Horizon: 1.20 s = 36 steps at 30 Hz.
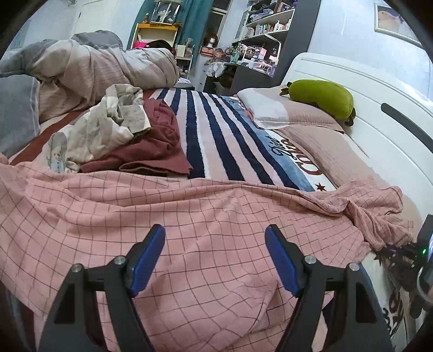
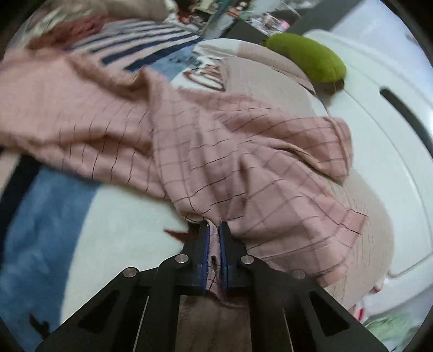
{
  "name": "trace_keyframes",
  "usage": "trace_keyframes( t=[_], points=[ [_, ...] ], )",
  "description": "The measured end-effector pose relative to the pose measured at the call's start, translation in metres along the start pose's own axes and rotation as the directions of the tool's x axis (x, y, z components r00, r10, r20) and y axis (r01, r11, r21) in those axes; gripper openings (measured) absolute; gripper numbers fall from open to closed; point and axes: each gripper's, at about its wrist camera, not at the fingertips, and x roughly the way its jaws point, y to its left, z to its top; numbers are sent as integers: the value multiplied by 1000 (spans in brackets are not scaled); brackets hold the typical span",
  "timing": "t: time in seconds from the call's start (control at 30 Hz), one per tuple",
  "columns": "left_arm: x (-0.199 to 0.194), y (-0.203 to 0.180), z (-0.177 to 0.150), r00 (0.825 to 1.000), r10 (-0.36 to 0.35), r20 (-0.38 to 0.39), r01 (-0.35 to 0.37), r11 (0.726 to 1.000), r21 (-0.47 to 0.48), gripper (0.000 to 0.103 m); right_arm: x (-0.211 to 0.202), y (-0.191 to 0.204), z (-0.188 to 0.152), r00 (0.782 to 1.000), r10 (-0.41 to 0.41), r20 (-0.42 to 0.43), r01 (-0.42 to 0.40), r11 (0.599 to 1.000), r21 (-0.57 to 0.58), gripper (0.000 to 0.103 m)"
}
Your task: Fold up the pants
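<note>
One pair of pink checked pants (image 1: 189, 216) lies spread on the bed (image 1: 216, 135), its long axis running across the left wrist view from the left edge to a bunched, wrinkled end at the right, near the white headboard (image 1: 351, 89). The right gripper (image 2: 213, 230) has its fingers (image 2: 204, 251) clamped together on an edge of that bunched end; fabric shows squeezed between the two blue pads. The left gripper (image 1: 215, 243) hovers over the flat middle of the pants, fingers apart, with nothing between them.

Only the left view shows two other heaps on the striped blanket (image 1: 224, 146) beyond the pants, one dark red garment (image 1: 157, 146) and one pale printed cloth (image 1: 113, 121), along with a rumpled duvet (image 1: 94, 70) and cluttered shelves (image 1: 265, 24). Both views show one green plush (image 1: 322, 97) on a pillow (image 1: 284, 113). The right view is blurred.
</note>
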Motion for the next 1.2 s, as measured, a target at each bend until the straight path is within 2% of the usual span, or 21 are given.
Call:
trace_keyframes(
  t=[0.07,0.2,0.5,0.7,0.8,1.03,1.07,1.1,1.13,1.2],
  points=[
    [-1,0,0,1000,-1,1,1,1000,-4,73,-7,-10,7,1000,3,26,-4,1000,25,0],
    [0,0,0,1000,-2,0,2,1000,-5,73,-28,-23,27,991,-84,101,86,996,-16,1],
    [2,1,-1,1000,2,-9,-2,1000,-11,73,-36,-71,100,980,-136,143,143,989,-39,1],
    [6,0,-2,1000,18,-10,-18,1000,-6,73,-4,-83,145,977,-150,152,164,982,-90,1],
    [7,0,-2,1000,20,-8,-20,1000,-4,73,20,-85,162,971,-182,153,199,975,-101,1],
    [15,1,-4,997,79,-19,-79,997,6,73,81,-90,176,967,-239,88,248,963,-110,2],
    [16,1,-4,997,76,-22,-76,997,7,73,91,-92,176,970,-234,62,239,965,-107,4],
    [16,1,-4,997,72,-22,-72,997,7,73,98,-92,174,975,-219,42,223,969,-103,10],
    [16,1,-4,997,70,-20,-70,998,8,73,104,-94,172,979,-200,20,202,974,-99,25],
    [15,1,-4,998,69,-16,-69,998,9,73,105,-97,168,979,-202,11,202,976,-86,43]
  ],
)
